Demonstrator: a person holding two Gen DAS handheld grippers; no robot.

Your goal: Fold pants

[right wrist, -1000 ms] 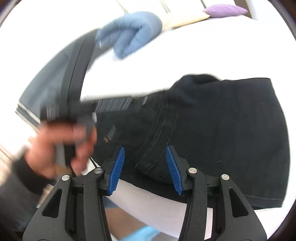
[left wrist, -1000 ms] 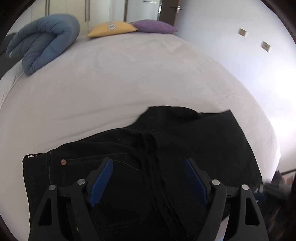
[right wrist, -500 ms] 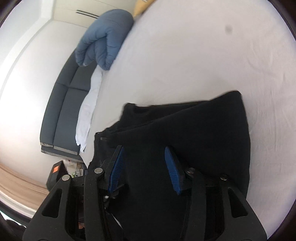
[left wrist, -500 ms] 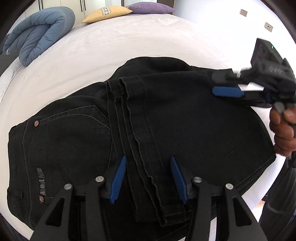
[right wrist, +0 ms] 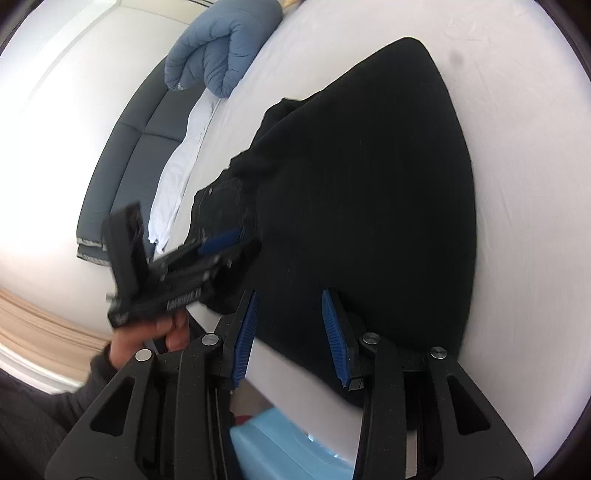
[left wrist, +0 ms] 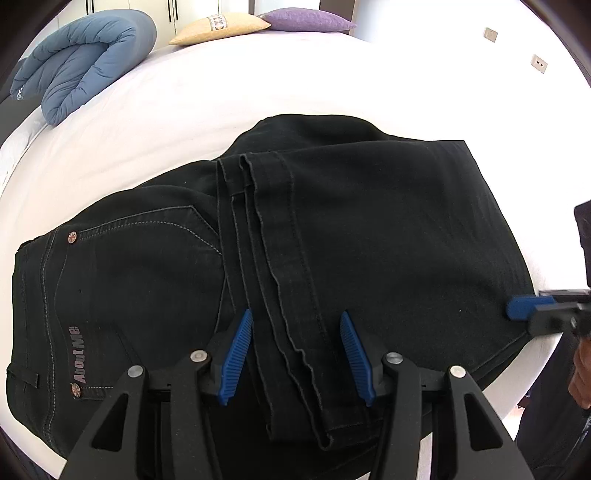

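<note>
Black jeans (left wrist: 369, 229) lie folded on the white bed (left wrist: 258, 85), legs doubled over so the hems (left wrist: 266, 258) rest beside the back pocket (left wrist: 147, 266). My left gripper (left wrist: 295, 350) is open and empty, hovering over the hems near the front edge. My right gripper (right wrist: 290, 332) is open and empty above the fold end of the jeans (right wrist: 369, 192). The right gripper also shows in the left wrist view (left wrist: 532, 314) at the jeans' right edge. The left gripper shows blurred in the right wrist view (right wrist: 177, 273).
A rolled blue duvet (left wrist: 85, 70) lies at the bed's far left, with a yellow pillow (left wrist: 221, 24) and a purple pillow (left wrist: 306, 20) at the head. A grey sofa (right wrist: 125, 162) stands beside the bed. A light blue object (right wrist: 280, 446) sits below the bed edge.
The left gripper has pulled back slightly from the jeans. The right gripper has moved from over the folded legs down to the jeans' right front edge. Both stay open.
</note>
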